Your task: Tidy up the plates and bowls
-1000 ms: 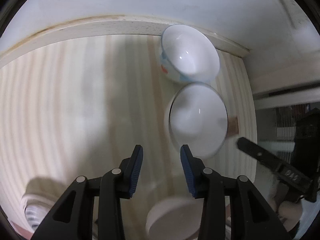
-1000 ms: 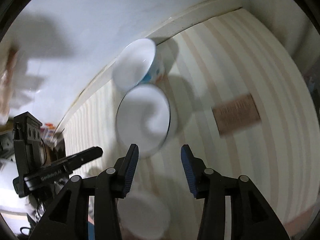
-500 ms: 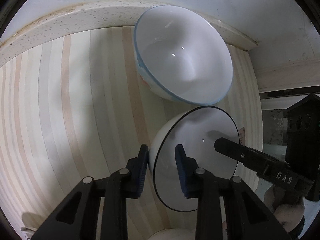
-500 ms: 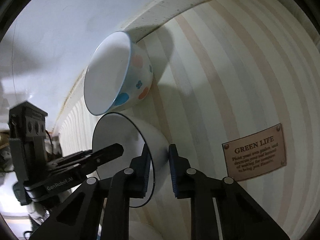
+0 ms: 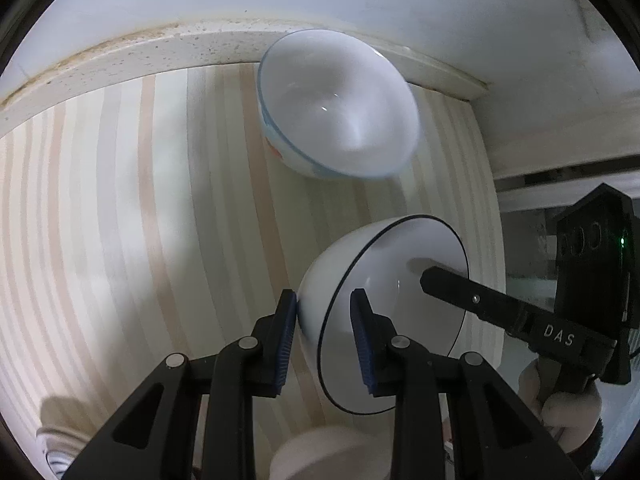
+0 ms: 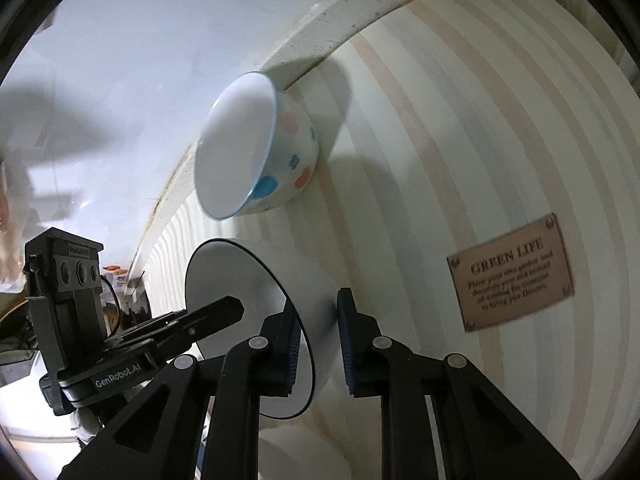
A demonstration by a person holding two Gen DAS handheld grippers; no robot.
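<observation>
White ceramic with a thin black rim line marked the bowl (image 5: 384, 312) that was held from both sides. The left hand-held gripper (image 5: 324, 336) was clenched on the near-left rim, one pad outside the wall and one inside; the right hand-held gripper (image 6: 318, 344) was clenched likewise on the opposite rim, its far finger seen reaching into the bowl in the left wrist view. The bowl was carried tilted, mouth turned toward the left hand's side, so both hands were equally near it.

The spotted bowl (image 6: 256, 148), blue-rimmed with pink and blue dots, lay ahead of both grippers, beyond the held bowl and apart from it, seated against the raised speckled ledge (image 5: 192, 48) at the back of the striped counter (image 5: 120, 220). Its mouth was open and unobstructed; nesting the held bowl there would be judged to call for a forward carry and a levelling of the tilt. Open striped surface was seen to the left in the left wrist view; the wall and ledge closed off the far side. A brown "GREEN LIFE" label (image 6: 512, 272) lay flat on the counter well apart. Another pale round dish (image 5: 336, 452), partly hidden, was seen below the grippers.
</observation>
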